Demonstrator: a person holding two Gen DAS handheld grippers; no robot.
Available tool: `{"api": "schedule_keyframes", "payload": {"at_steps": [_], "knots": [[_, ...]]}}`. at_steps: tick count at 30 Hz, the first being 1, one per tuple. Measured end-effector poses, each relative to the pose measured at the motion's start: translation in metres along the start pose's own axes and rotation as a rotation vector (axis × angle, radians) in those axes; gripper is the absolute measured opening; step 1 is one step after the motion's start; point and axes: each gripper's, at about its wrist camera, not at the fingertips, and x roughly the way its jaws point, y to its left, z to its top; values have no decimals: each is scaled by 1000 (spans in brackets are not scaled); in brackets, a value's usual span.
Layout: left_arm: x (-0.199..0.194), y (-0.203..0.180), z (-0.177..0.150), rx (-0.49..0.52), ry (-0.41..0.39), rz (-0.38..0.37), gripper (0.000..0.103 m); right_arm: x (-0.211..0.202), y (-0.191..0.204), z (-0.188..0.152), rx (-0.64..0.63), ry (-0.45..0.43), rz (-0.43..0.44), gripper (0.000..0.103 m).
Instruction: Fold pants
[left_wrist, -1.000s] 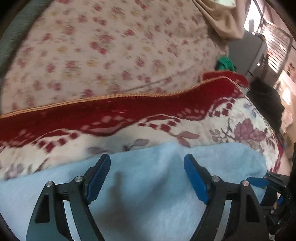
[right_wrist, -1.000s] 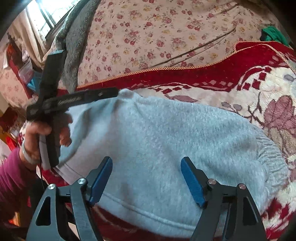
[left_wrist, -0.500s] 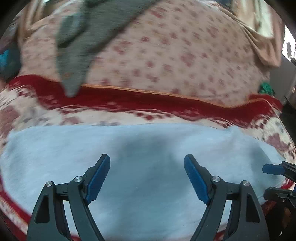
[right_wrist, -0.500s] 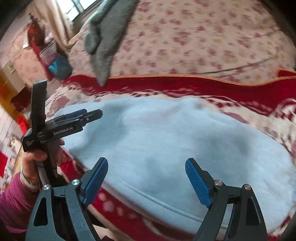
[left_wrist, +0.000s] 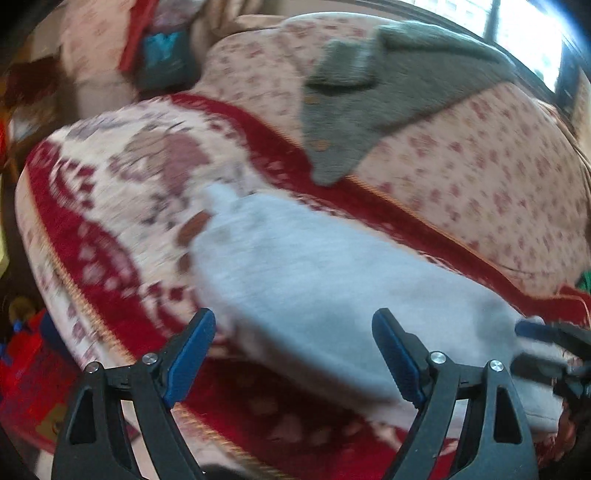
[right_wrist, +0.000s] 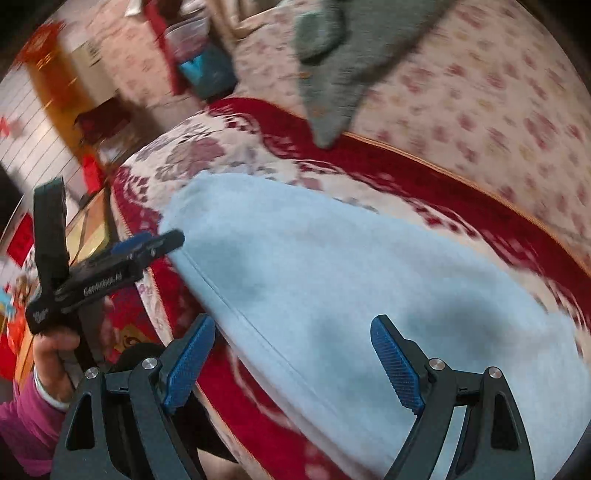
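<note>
The light grey pants (left_wrist: 314, 280) lie flat on a red and cream patterned blanket (left_wrist: 110, 206), running from upper left to lower right; they also fill the middle of the right wrist view (right_wrist: 351, 280). My left gripper (left_wrist: 295, 354) is open and empty above the pants' near edge. It shows in the right wrist view (right_wrist: 147, 245) at the pants' left end. My right gripper (right_wrist: 291, 362) is open and empty over the pants' near seam. It shows at the right edge of the left wrist view (left_wrist: 546, 343), over the pants' right end.
A dark grey garment (left_wrist: 369, 107) lies on a floral sheet (left_wrist: 480, 177) behind the blanket. The blanket's edge drops off at the left (right_wrist: 125, 206) to a cluttered floor with red and orange items (right_wrist: 48, 74).
Both views have swung left, now showing the pants' left end and the blanket's left edge. The left gripper has moved to the pants' left end. Both stay open.
</note>
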Motion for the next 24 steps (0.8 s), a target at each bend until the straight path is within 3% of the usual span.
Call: {"api": "schedule_keyframes", "payload": {"at_steps": [6,12,24], "knots": [[11,36,-6,-85,25,25,86,48,26,53,-59,27,21,90],[30,47,-3,-122,37,34,86,100,50,92,-108,78,28,90],[45,44,6,-150,30,-28,86,142,55,130,-120,111,42,90]]}}
